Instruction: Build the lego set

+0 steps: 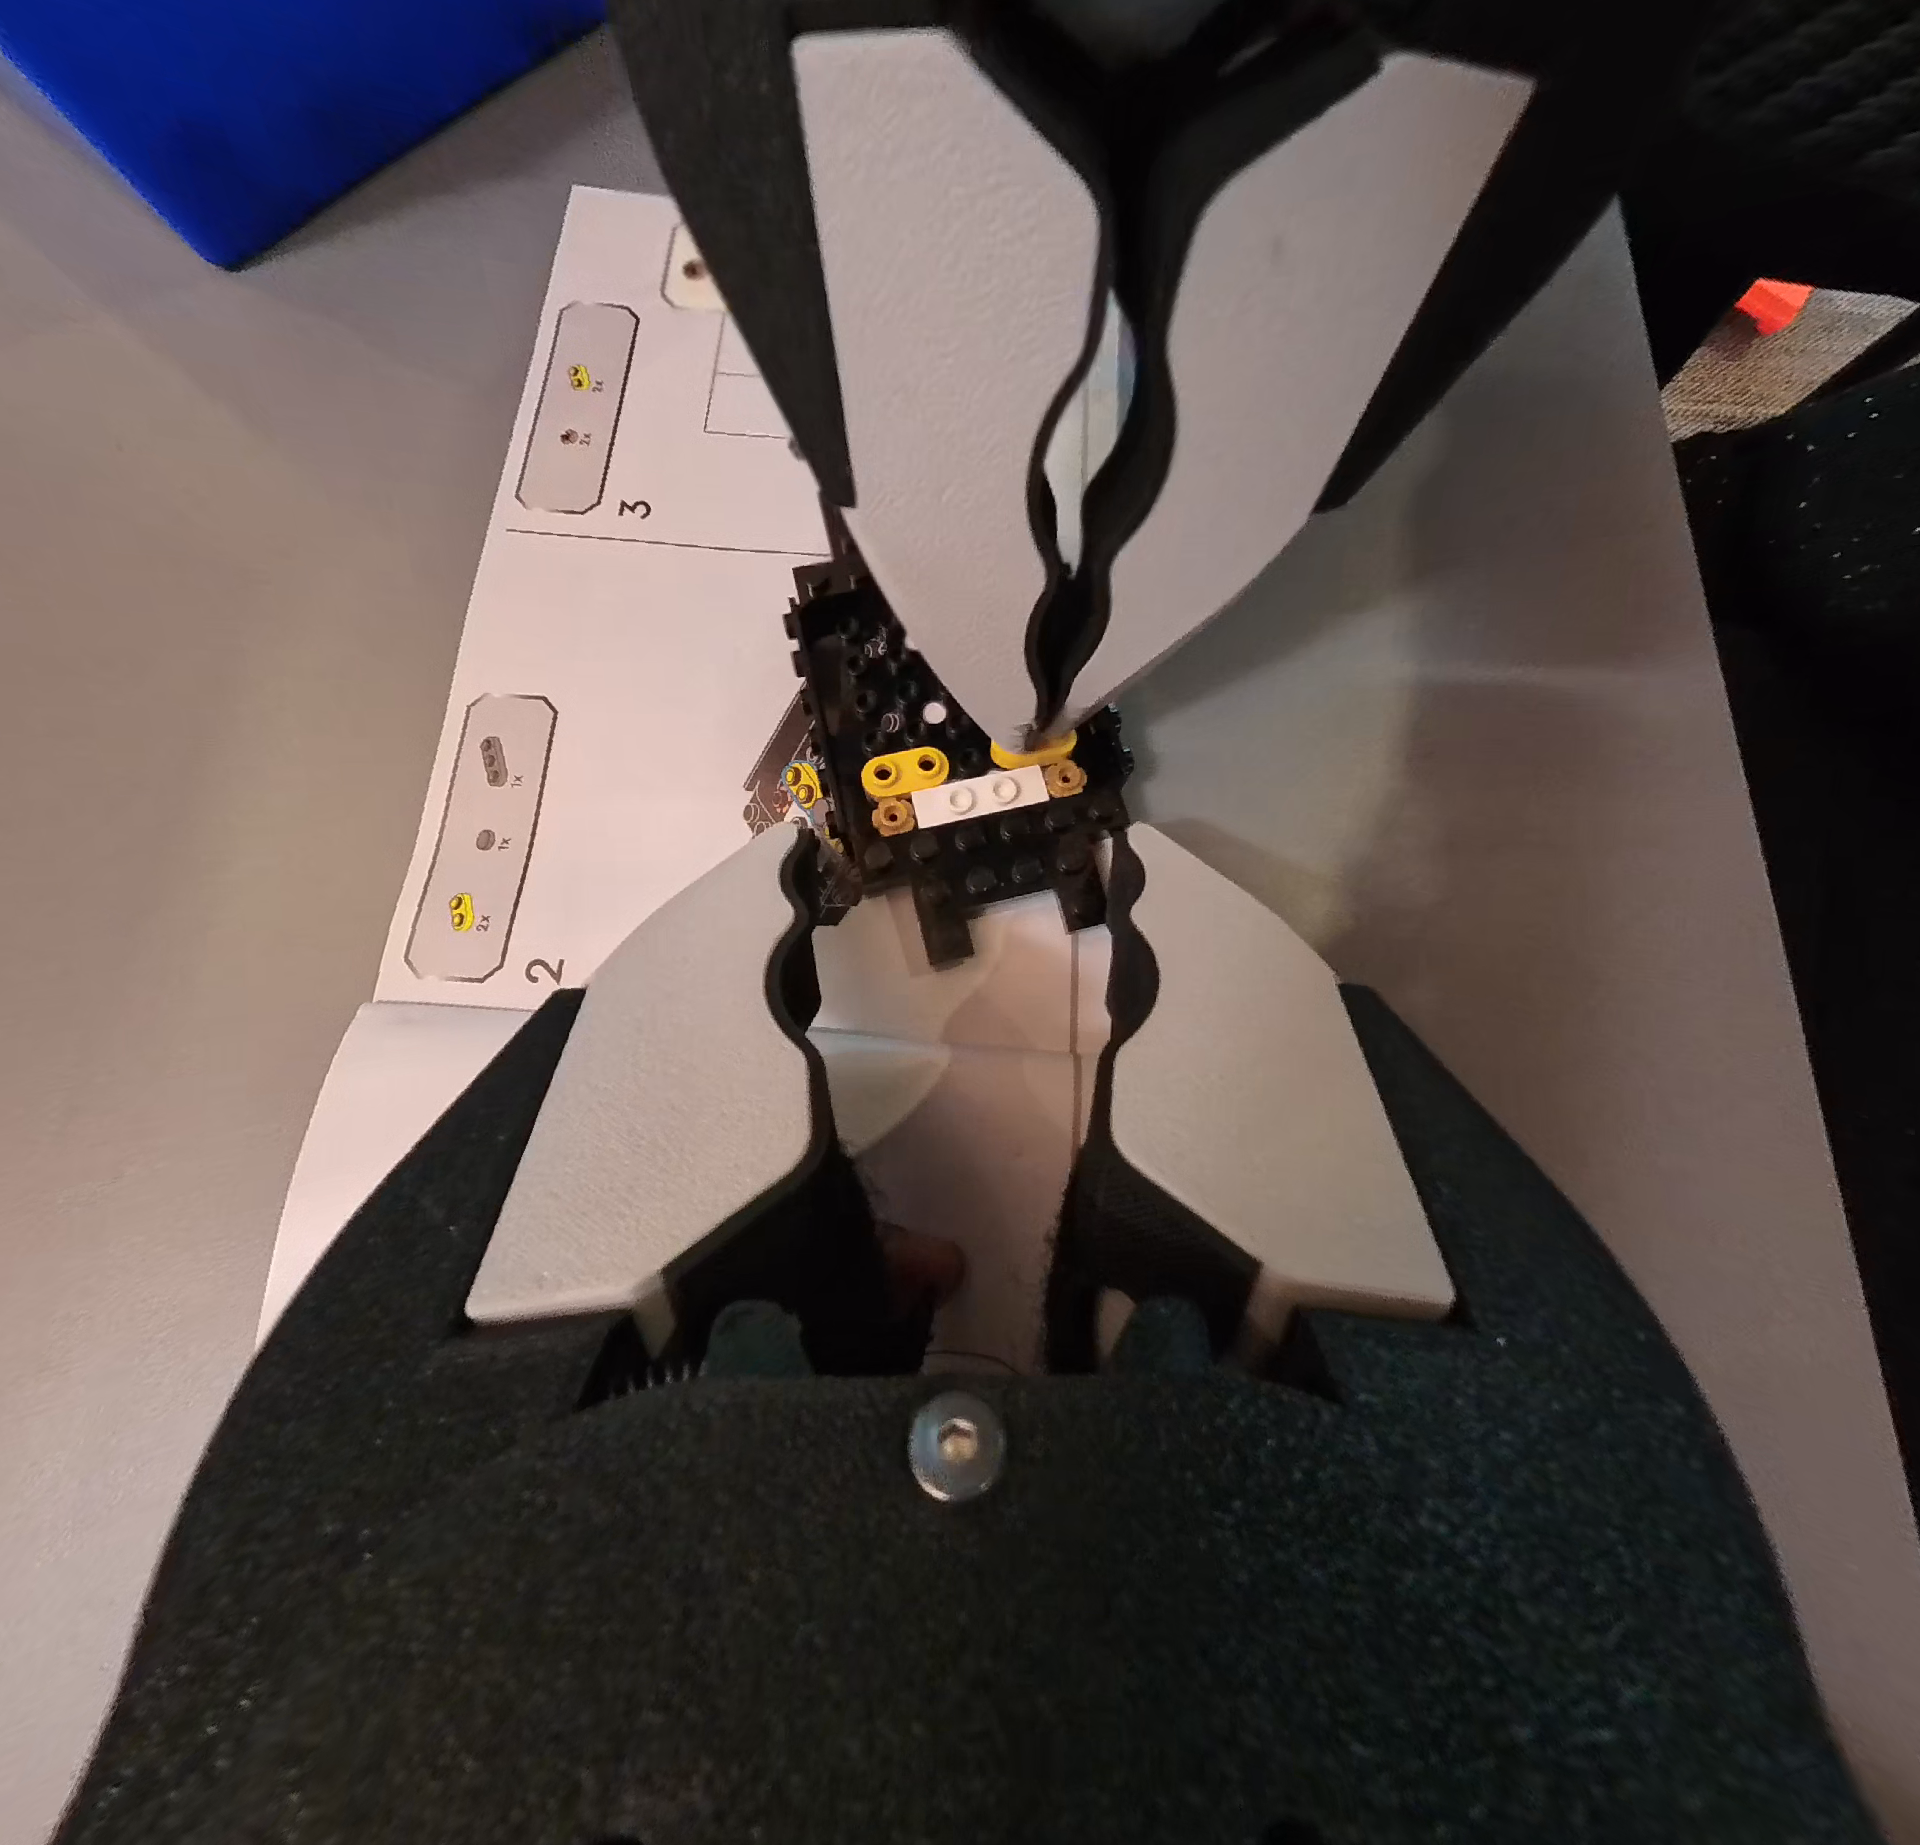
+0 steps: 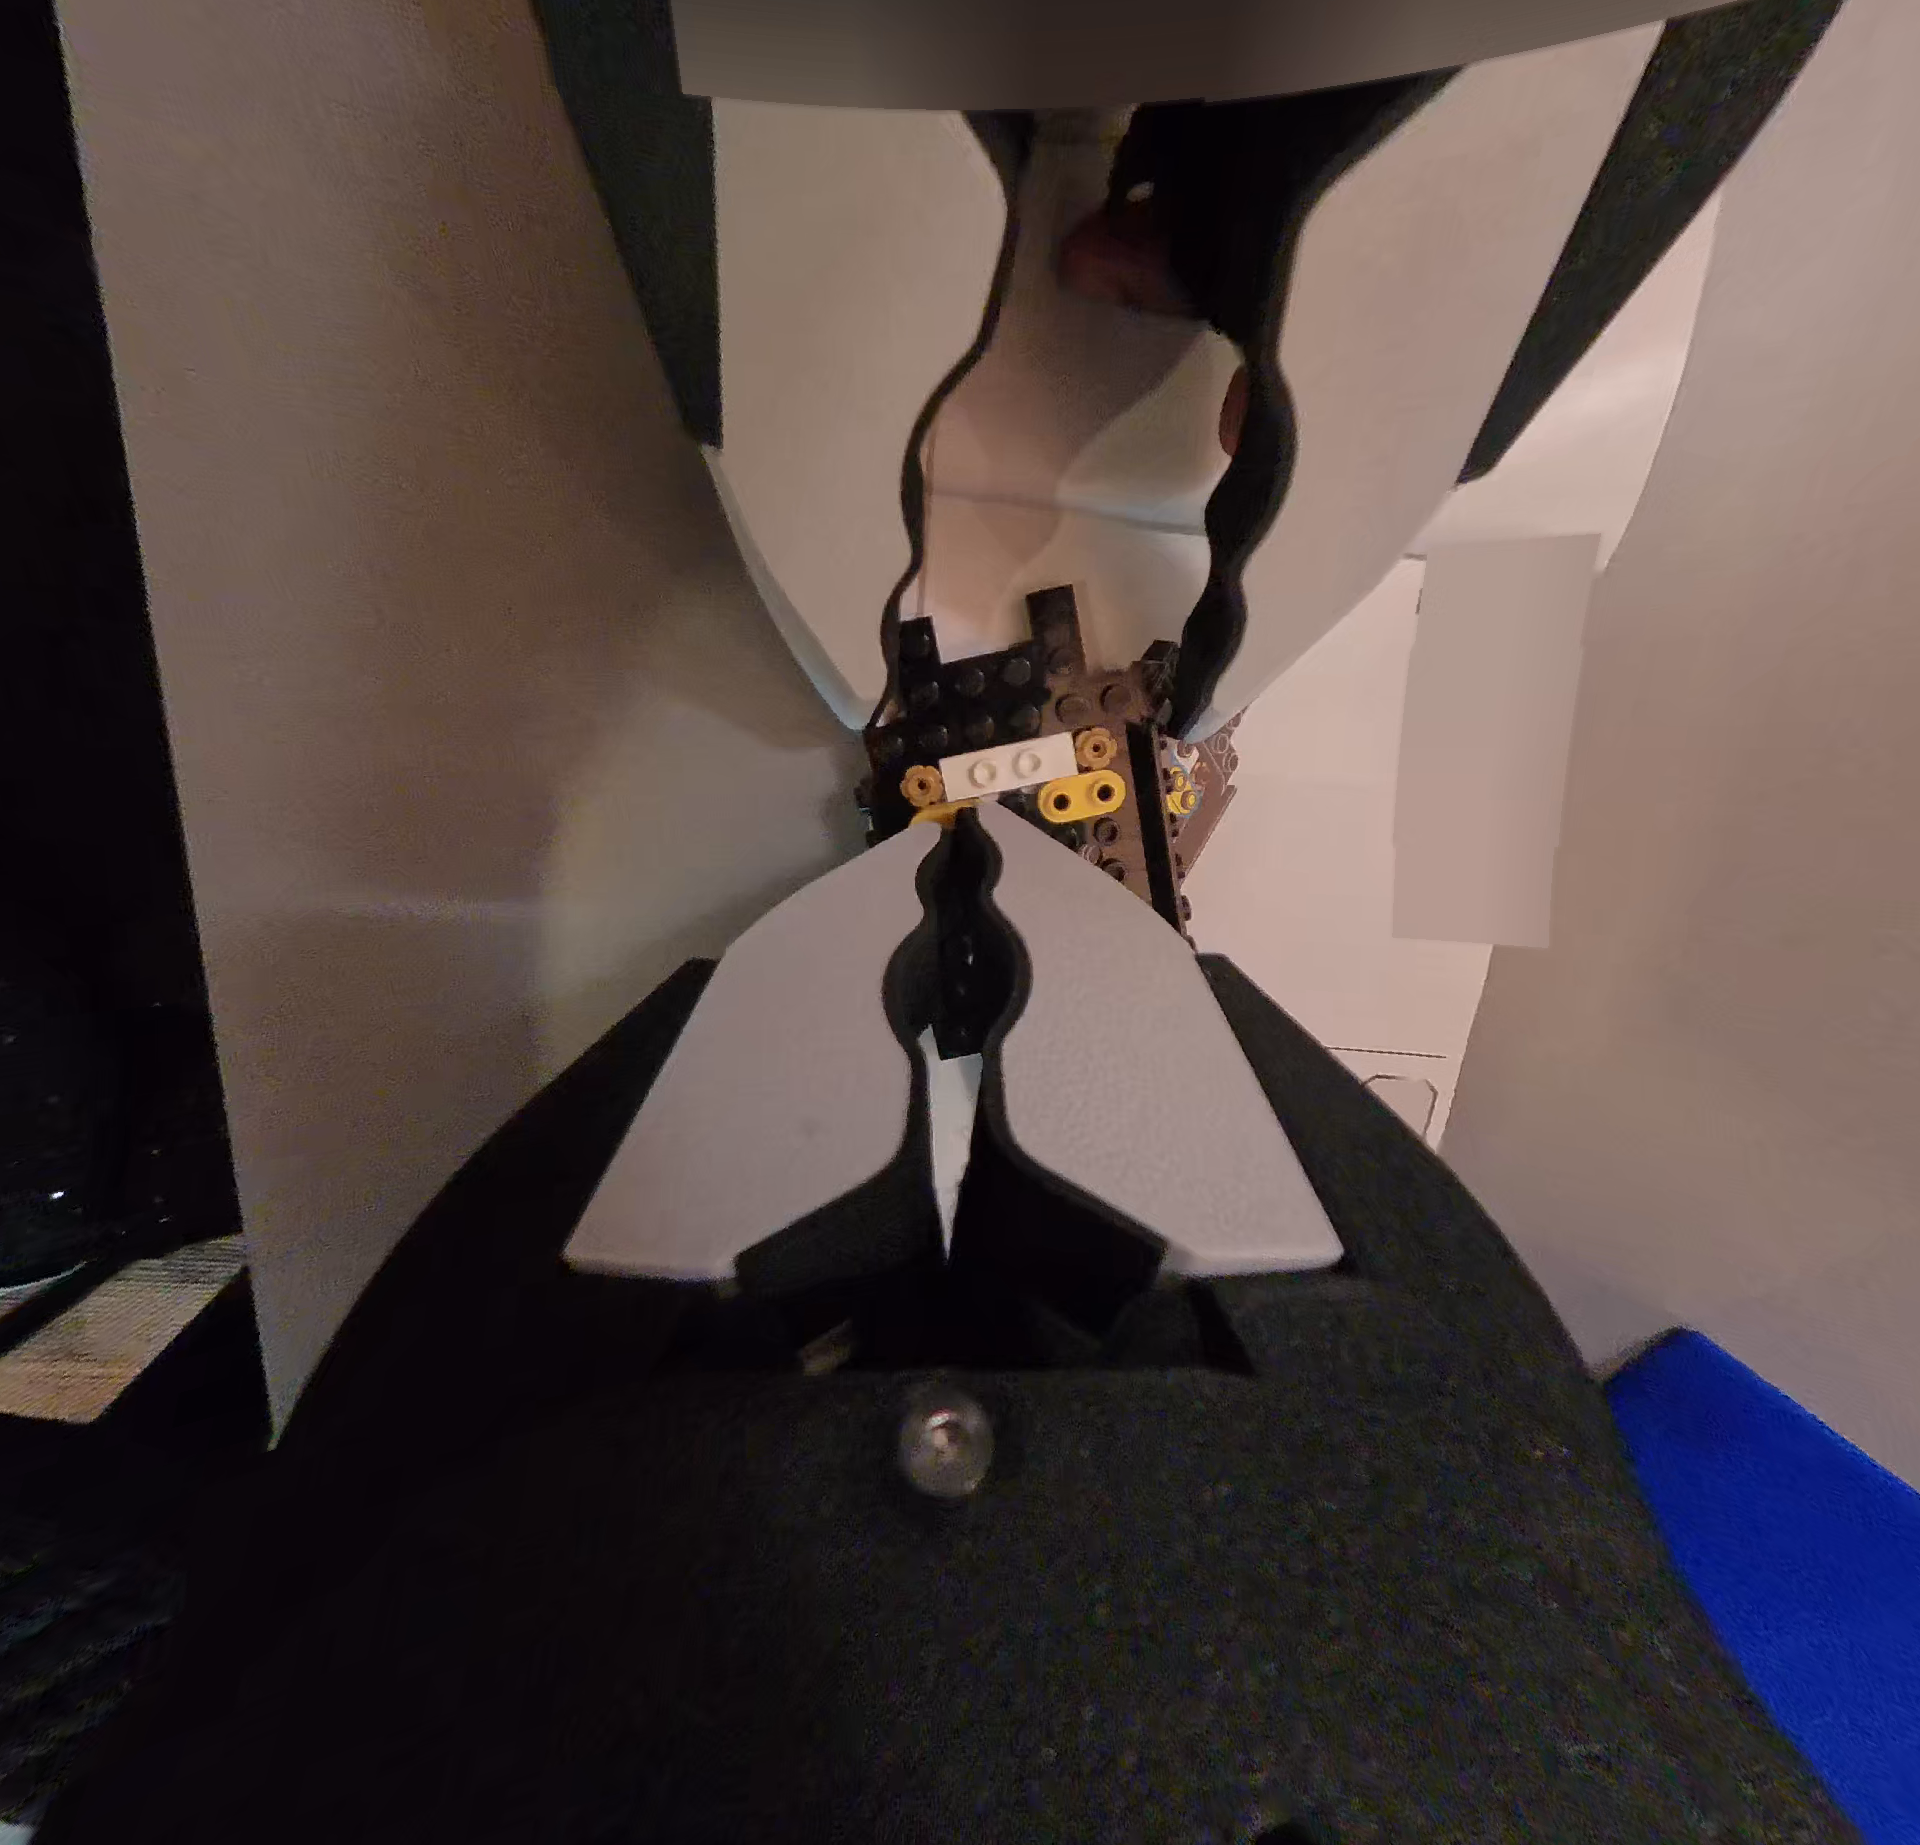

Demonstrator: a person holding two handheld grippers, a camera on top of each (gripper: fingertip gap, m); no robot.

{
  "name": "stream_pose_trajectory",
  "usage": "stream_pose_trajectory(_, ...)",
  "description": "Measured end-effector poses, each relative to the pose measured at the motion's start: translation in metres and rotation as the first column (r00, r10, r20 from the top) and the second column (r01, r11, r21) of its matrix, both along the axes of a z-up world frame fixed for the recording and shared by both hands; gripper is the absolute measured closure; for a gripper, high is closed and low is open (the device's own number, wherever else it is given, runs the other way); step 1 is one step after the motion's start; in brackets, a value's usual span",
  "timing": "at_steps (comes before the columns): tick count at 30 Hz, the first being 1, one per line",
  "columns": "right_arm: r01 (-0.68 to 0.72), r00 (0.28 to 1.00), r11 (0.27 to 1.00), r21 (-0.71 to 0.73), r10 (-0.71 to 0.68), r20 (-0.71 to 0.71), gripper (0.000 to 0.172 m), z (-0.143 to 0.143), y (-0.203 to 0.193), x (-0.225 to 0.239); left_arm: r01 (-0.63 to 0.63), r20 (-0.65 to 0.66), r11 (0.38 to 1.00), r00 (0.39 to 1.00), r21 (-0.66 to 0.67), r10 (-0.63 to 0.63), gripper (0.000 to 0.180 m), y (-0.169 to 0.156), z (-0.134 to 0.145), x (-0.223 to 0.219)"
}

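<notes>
Right gripper [image 1: 1051,735] clenched, tips pinched together and pressed onto a small yellow plate [image 1: 1023,753] seated at the far right corner of a black brick model [image 1: 977,839]. Left gripper [image 1: 961,860] spread wide, clasping the near end of that model by its two sides, pads against the edges. From the left gripper, yellow plate at about one o'clock; long axis running three to nine. A twin yellow plate [image 1: 904,772] at eleven o'clock, a white plate [image 1: 982,796] just in front, gold studs [image 1: 891,815] flanking. Underneath, a printed instruction sheet [image 1: 582,652] with numbered steps and parts boxes, spread on the grey bench [image 1: 208,652]. Blue bin [image 1: 260,70] off at ten o'clock. No brand visible.
</notes>
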State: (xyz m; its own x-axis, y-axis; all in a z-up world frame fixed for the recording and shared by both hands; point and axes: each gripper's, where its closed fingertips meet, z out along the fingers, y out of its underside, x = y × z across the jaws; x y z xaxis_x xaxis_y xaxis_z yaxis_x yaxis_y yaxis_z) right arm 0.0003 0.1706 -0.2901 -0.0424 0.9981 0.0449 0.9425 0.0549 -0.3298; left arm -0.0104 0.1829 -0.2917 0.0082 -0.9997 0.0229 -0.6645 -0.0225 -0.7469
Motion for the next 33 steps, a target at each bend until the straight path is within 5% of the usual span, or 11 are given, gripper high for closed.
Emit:
stream_pose_trajectory(9,-0.031,0.999,0.992,0.120,0.035,-0.026,0.172,0.000,0.005,-0.002,0.007,0.003,1.000,1.000,0.014,-0.007,0.128,0.000,0.000,-0.001)
stream_pose_trajectory(14,0.045,0.977,0.999,0.004,-0.044,-0.209,0.172,0.028,0.006,-0.002,0.009,0.005,1.000,1.000,0.016,-0.009,0.129,0.000,0.000,-0.001)
stream_pose_trajectory(28,0.038,0.993,0.993,-0.109,-0.050,-0.107,0.172,0.001,-0.001,-0.004,0.018,0.003,1.000,1.000,0.017,-0.018,0.131,-0.001,0.000,-0.001)
stream_pose_trajectory(33,0.070,0.982,0.994,-0.082,-0.084,-0.171,0.172,0.002,0.001,-0.004,0.011,0.005,1.000,1.000,0.017,-0.011,0.130,0.000,0.002,-0.002)
